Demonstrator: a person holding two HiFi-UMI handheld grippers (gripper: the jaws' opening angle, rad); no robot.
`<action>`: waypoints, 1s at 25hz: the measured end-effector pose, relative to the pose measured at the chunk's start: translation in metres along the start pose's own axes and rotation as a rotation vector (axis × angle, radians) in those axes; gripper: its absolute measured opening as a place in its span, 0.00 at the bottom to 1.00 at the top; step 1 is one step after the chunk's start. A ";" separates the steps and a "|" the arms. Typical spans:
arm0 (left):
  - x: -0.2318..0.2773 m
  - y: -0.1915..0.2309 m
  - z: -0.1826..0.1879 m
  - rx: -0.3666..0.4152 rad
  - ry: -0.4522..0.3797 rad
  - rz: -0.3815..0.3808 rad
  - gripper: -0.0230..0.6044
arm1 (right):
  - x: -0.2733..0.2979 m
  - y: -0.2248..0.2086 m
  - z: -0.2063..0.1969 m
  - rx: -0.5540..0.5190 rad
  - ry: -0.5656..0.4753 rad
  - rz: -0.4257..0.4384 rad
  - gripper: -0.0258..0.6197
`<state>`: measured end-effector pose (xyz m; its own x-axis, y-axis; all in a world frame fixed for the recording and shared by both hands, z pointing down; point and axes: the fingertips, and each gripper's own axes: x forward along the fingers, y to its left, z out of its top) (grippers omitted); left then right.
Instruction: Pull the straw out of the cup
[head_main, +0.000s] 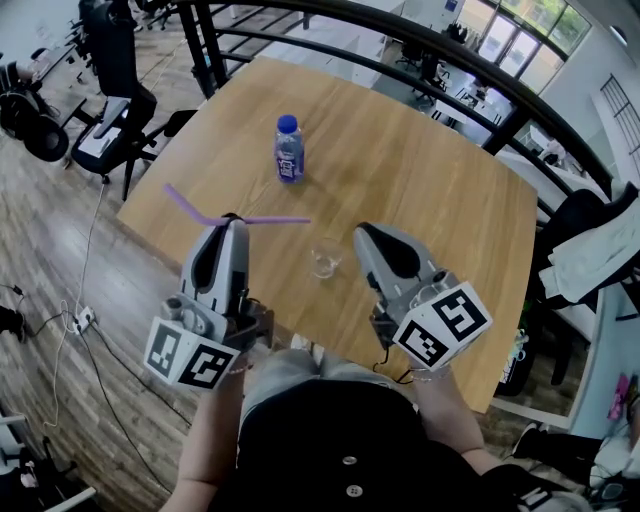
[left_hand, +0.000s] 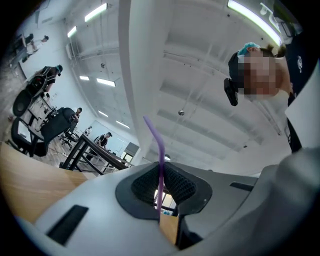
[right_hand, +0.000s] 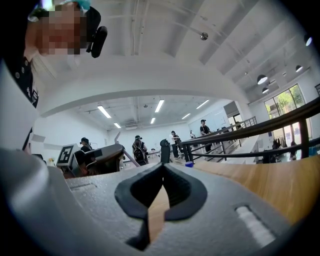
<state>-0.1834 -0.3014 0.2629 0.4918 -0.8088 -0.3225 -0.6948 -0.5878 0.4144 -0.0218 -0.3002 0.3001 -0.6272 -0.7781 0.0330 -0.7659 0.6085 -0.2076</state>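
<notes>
Head view, with both gripper views. The left gripper (head_main: 232, 220) (left_hand: 160, 192) has its jaws closed narrowly on a purple straw (head_main: 275, 220) (left_hand: 161, 150). The straw lies crosswise in the grip, its straight length pointing toward the right gripper and its bent end angling away to the outer left. It is clear of the cup (head_main: 325, 258) and does not touch it. The cup, clear and upright on the wooden table (head_main: 430, 180), stands to the right of the left gripper's tips and just left of the right gripper (head_main: 362, 233) (right_hand: 162, 172). The right gripper's jaws are pressed together with nothing between them. A blue-capped bottle (head_main: 289, 150) stands well ahead of both grippers.
</notes>
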 end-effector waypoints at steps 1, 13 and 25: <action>-0.001 0.001 0.000 -0.012 -0.007 0.004 0.11 | 0.000 0.001 -0.001 0.001 0.004 0.003 0.04; -0.011 0.005 -0.003 -0.103 -0.072 0.030 0.11 | 0.001 0.008 -0.007 0.019 0.032 0.041 0.04; -0.009 0.007 -0.021 -0.161 -0.037 0.030 0.10 | 0.005 0.010 -0.020 0.026 0.074 0.067 0.04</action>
<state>-0.1812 -0.2984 0.2868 0.4501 -0.8267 -0.3376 -0.6146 -0.5611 0.5546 -0.0355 -0.2955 0.3173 -0.6864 -0.7216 0.0899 -0.7185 0.6540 -0.2368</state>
